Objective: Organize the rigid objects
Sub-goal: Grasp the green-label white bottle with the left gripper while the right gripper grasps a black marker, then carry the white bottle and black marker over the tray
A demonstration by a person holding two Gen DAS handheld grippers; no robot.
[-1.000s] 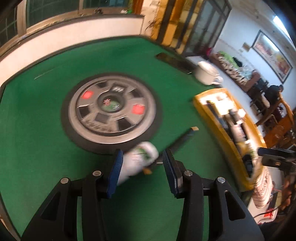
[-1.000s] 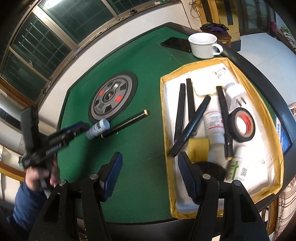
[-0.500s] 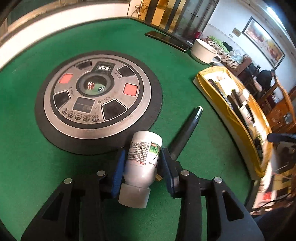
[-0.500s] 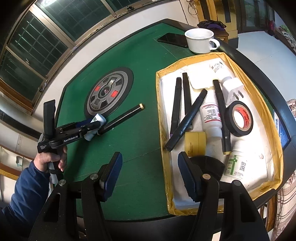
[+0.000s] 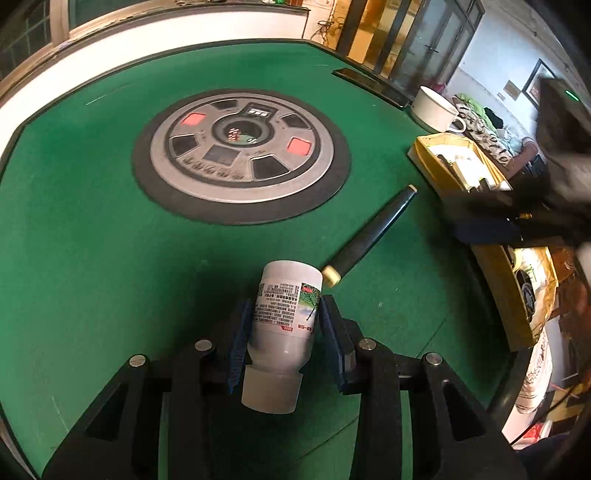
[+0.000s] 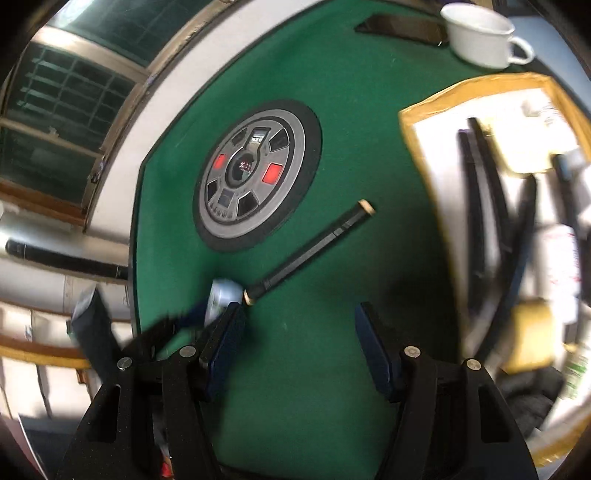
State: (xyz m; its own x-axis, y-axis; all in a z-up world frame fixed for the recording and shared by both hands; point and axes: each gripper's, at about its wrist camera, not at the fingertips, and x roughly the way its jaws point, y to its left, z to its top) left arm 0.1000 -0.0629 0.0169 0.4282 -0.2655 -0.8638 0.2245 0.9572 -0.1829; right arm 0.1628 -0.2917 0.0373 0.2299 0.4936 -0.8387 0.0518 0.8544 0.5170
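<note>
- Most of the sorting looks done: the yellow-rimmed tray [image 6: 417,122] at the right of the green desk [image 5: 92,258] already carries several dark pens, a bottle and other small things, though that part of the right view is blurred.
- Two things are left outside the tray, as far as can be seen: a white bottle [image 5: 284,317] and a black pen [image 5: 369,236] with gold ends.
- The left tool [image 5: 286,310] is clenched on the bottle; its jaws have just been closing, and the blue pads now press on the label from both sides. The bottle's cap faces the camera and its base points away. Whether it has left the felt I cannot tell.
- The pen lies flat on the desk just beyond the bottle, its near gold end almost touching the bottle's far edge, its far end aimed at the tray.
- The right tool [image 6: 299,343] is released, jaws apart with only felt between them; the pen lies ahead of it, a little to its left.
- A white cup [image 6: 480,35] stands at the far edge.
</note>
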